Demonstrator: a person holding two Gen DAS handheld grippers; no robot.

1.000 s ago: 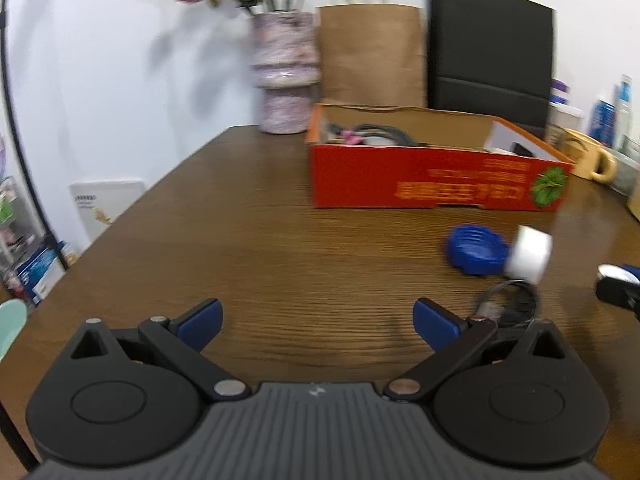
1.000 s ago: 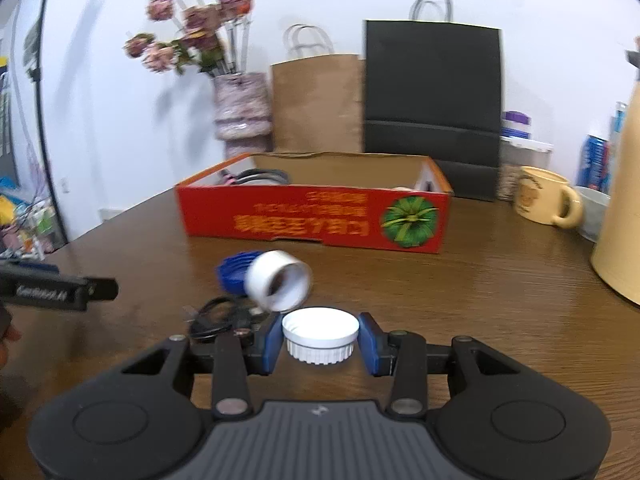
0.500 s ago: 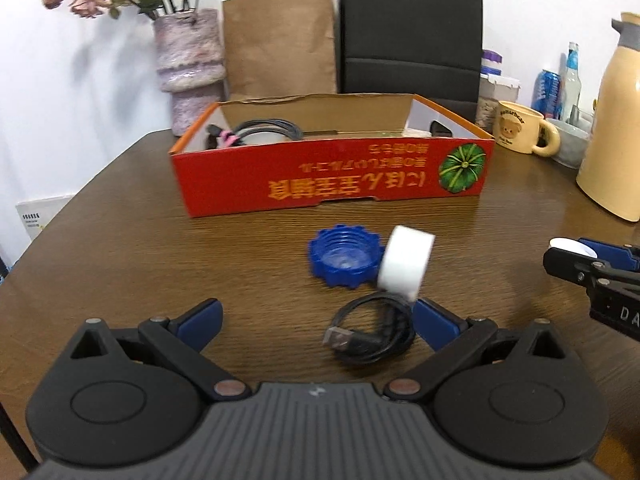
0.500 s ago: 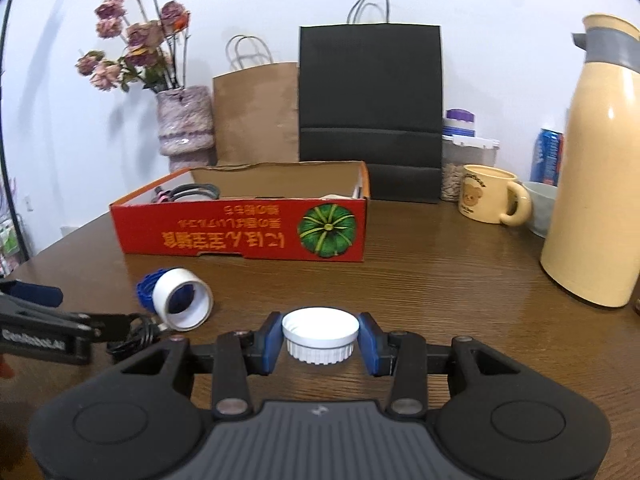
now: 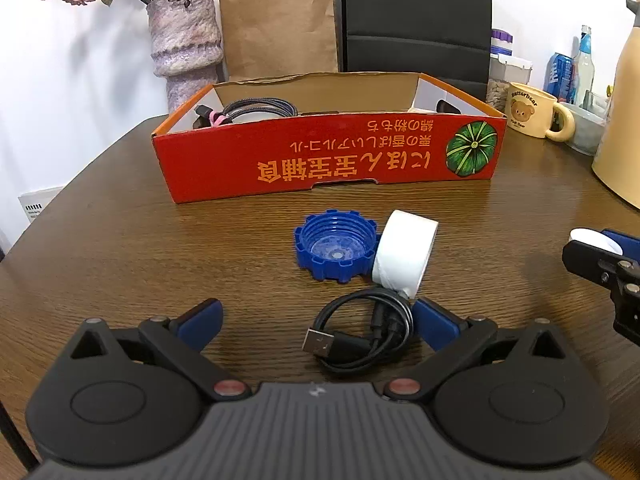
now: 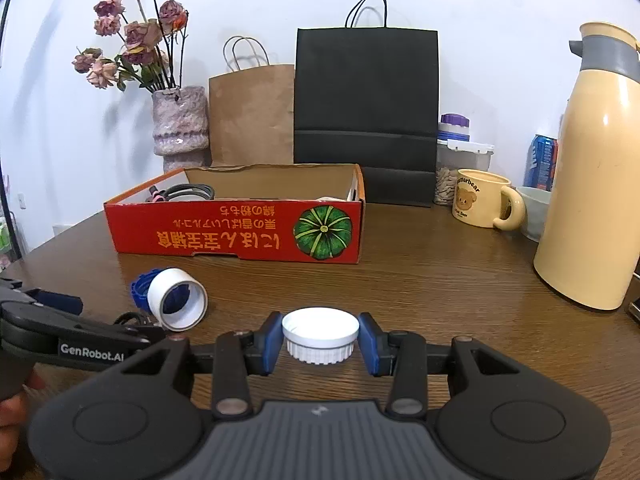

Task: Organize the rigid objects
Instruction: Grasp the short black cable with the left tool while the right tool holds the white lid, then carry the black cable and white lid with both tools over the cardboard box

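Observation:
My right gripper (image 6: 320,338) is shut on a white ribbed cap (image 6: 320,334), held above the table. My left gripper (image 5: 316,318) stands open over a coiled black USB cable (image 5: 366,334), which lies between its blue fingers (image 5: 434,322). Just beyond lie a blue toothed cap (image 5: 336,250) and a white tape roll (image 5: 404,258) leaning on it. The red cardboard box (image 5: 328,160) stands behind them, with cables (image 5: 256,110) in its left end. In the right wrist view the tape roll (image 6: 178,300) and blue cap (image 6: 140,288) sit at the left, beside the left gripper (image 6: 76,336).
A cream thermos (image 6: 596,208), a bear mug (image 6: 482,204), a bowl (image 6: 534,212) and a can (image 6: 542,162) stand at the right. A vase of dried roses (image 6: 180,128), a brown bag (image 6: 252,116) and a black bag (image 6: 366,116) line the back wall.
The left gripper swung right and came in over the black cable, which now lies between its fingers. The right gripper shifted right, still holding the white cap.

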